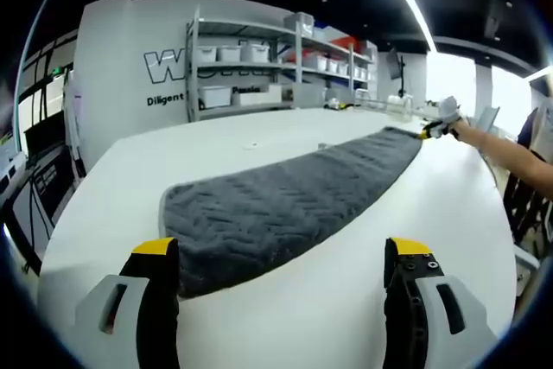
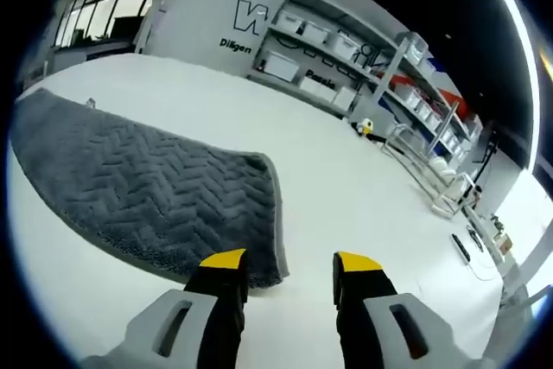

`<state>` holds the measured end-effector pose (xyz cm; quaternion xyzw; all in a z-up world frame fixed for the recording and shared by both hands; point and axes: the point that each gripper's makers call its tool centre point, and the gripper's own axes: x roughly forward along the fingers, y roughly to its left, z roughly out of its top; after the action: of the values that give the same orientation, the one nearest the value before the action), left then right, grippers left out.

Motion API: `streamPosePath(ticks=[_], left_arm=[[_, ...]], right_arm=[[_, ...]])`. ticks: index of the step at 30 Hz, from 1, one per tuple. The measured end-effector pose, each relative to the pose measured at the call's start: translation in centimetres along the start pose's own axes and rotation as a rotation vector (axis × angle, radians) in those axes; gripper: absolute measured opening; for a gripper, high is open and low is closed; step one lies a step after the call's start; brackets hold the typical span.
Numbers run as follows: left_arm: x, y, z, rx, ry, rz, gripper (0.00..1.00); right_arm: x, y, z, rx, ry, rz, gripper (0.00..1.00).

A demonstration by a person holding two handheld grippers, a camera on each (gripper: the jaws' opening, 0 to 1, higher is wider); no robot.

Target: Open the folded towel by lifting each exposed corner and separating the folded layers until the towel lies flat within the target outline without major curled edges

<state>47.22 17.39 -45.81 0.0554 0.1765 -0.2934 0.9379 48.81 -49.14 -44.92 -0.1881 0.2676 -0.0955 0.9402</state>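
A: Left gripper view, from the left side. What do you record?

B: The left gripper (image 1: pixel 281 270) stands released, jaws wide apart with yellow tips, holding nothing. Its left jaw overlaps the near corner of the grey towel (image 1: pixel 285 200); contact cannot be confirmed. The right jaw stands over bare white table (image 1: pixel 346 317).

A: And the towel's position?

B: It lies flat on the table as a long strip with a herringbone texture, running from that near corner away to the upper right. At its far end the right gripper (image 1: pixel 439 125) sits just beside the edge, held by a person's arm (image 1: pixel 510 157).

A: Background?

B: Shelving (image 1: pixel 259 66) with white bins against a lettered wall.

A: Right gripper view?

B: The towel (image 2: pixel 147 192) occupies the left side, its end edge slightly curled. The right gripper (image 2: pixel 283 265) is released, empty; its left jaw tip stands at the towel's near corner, its right jaw over bare table (image 2: pixel 346 187). More shelving (image 2: pixel 346 49) stands beyond.
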Motion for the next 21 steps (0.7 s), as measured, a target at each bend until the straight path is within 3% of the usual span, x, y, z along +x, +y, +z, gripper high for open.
streamPosePath(ticks=[5, 12, 15, 18, 21], left_arm=[[-0.1, -0.2, 0.1, 0.003, -0.008, -0.002, 0.97], [-0.2, 0.0, 0.3, -0.007, -0.017, -0.001, 0.98], [-0.2, 0.3, 0.4, 0.001, -0.02, 0.011, 0.98], [-0.3, 0.2, 0.4, -0.011, -0.03, 0.009, 0.98], [-0.3, 0.3, 0.4, -0.012, -0.027, 0.01, 0.98]], right_arm=[[-1.4, 0.9, 1.1, -0.029, -0.008, 0.052, 0.57], [-3.5, 3.9, 2.3, -0.046, -0.04, 0.175, 0.74], [-4.6, 6.4, 2.8, -0.064, -0.055, 0.27, 0.82], [-6.1, 9.0, 3.5, -0.052, -0.074, 0.389, 0.98], [-7.3, 10.3, 4.4, -0.055, -0.121, 0.41, 1.0]])
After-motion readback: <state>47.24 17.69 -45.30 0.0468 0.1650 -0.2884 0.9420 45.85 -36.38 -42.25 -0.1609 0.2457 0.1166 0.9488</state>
